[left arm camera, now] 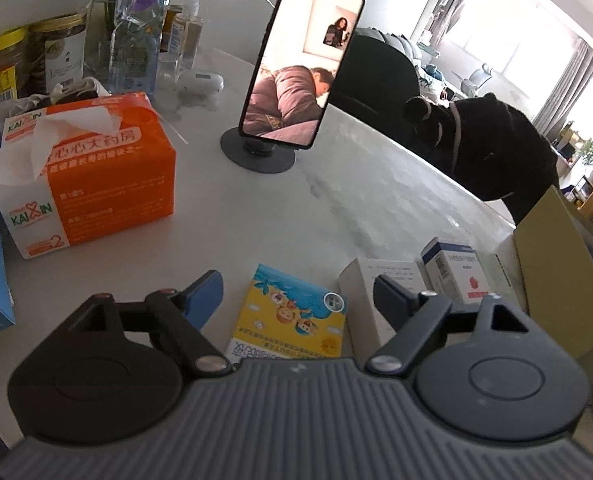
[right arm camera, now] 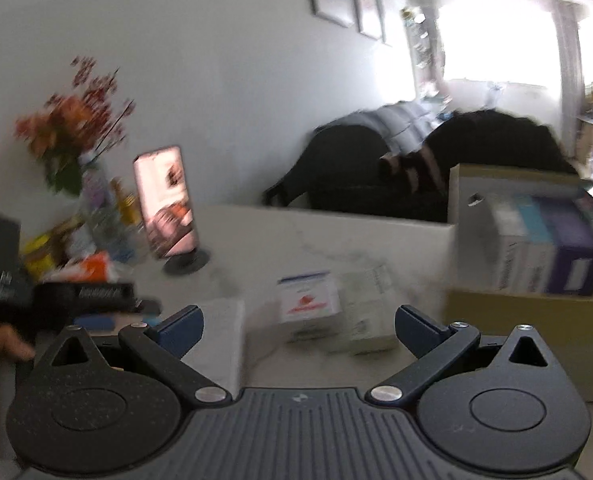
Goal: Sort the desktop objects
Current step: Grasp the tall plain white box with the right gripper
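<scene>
Hand-held gripper, left (left arm camera: 296, 292): your fingers stand wide apart, holding nothing.
Hand-held gripper, right (right arm camera: 299, 326): likewise spread and empty; view blurred.
Yellow cartoon box (left arm camera: 292, 316): flat on the counter (left arm camera: 336, 184), directly between your left fingers, long axis running near to far.
Nearer hand: left, by judgement.
Cardboard box (right arm camera: 508, 308): right, holding packs.

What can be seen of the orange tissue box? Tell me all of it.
The orange tissue box is a soft pack, orange on top and across the front and white at its left end, printed with KAIXIN and Chinese text. It lies flat on the white table, left of the phone stand. A white tissue sticks up, crumpled, from its top slot. A blue box stands close on its left.
</scene>
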`<state>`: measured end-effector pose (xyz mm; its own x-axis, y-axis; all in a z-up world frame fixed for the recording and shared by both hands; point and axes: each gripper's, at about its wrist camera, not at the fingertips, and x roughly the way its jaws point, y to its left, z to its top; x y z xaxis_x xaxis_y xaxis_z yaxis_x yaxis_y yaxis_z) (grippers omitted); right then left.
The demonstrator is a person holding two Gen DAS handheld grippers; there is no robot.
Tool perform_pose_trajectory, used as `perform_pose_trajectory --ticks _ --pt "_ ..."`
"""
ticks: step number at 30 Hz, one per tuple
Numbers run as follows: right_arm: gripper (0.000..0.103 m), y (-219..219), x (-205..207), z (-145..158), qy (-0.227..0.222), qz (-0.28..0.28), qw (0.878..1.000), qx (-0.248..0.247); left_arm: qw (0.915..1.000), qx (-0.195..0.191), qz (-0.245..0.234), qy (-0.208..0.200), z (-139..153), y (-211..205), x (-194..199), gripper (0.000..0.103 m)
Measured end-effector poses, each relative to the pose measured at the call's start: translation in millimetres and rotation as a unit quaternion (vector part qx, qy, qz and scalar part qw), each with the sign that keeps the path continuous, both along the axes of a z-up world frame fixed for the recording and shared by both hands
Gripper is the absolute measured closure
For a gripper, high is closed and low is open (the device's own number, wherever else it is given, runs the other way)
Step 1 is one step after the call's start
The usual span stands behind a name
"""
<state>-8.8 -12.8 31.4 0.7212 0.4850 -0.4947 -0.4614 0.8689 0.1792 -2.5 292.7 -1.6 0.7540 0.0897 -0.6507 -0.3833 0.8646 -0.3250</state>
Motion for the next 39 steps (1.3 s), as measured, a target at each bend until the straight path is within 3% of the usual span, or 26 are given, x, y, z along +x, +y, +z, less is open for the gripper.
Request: perform_pose_trajectory --ticks 11,20,25,29,33,39 --pt "0.011 59 9 -40 0.085 0.073 0.993 -0.032 0.9997 -0.022 0.000 -0.007 1 17 -10 0.016" --pt "0.021 85 13 -56 0.106 0.096 0.988 -0.059 0.9994 -0.032 -0.010 -0.007 1 22 -12 0.016" --pt "0.035 95 13 -64 0.110 0.108 0.985 -0.078 0.9984 -0.052 -0.018 -0.014 3 25 -14 0.016" --pt "0.035 97 15 -67 0.111 0.106 0.985 -0.080 0.9975 -0.063 -0.027 -0.016 3 24 -13 0.016" --pt "0.036 93 18 -68 0.118 0.101 0.986 -0.061 0.9961 -0.077 -0.040 -0.014 2 20 -11 0.016" --pt "0.036 68 34 -71 0.184 0.088 0.978 0.042 0.9901 -0.119 -0.071 -0.021 4 15 -6 0.016"
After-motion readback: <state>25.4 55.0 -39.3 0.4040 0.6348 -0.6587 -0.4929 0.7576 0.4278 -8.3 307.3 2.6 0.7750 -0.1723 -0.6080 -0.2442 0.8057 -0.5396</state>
